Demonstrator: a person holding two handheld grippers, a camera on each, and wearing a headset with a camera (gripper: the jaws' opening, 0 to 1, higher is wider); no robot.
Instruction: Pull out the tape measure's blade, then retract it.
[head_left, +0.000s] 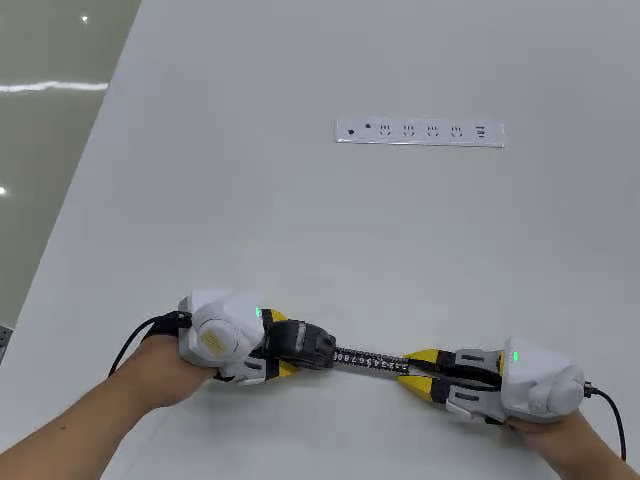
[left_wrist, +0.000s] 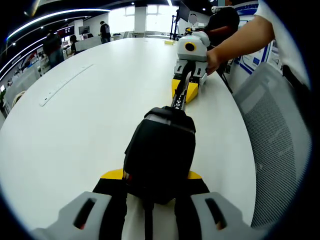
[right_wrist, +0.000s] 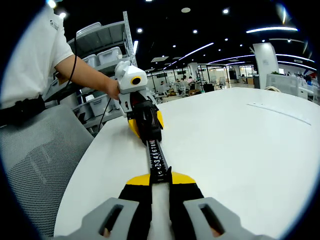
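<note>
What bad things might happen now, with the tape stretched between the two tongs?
1. The right tongs pinch just the end of the blade. If it slips out, the blade would probably snap back into the case.
2. The left tongs hold the case by its sides. A harder pull might tug it loose.

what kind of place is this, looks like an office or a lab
Probably an open-plan office or lab: a long white table with a power strip on it, metal shelving holding storage bins, and a mesh office chair.
</note>
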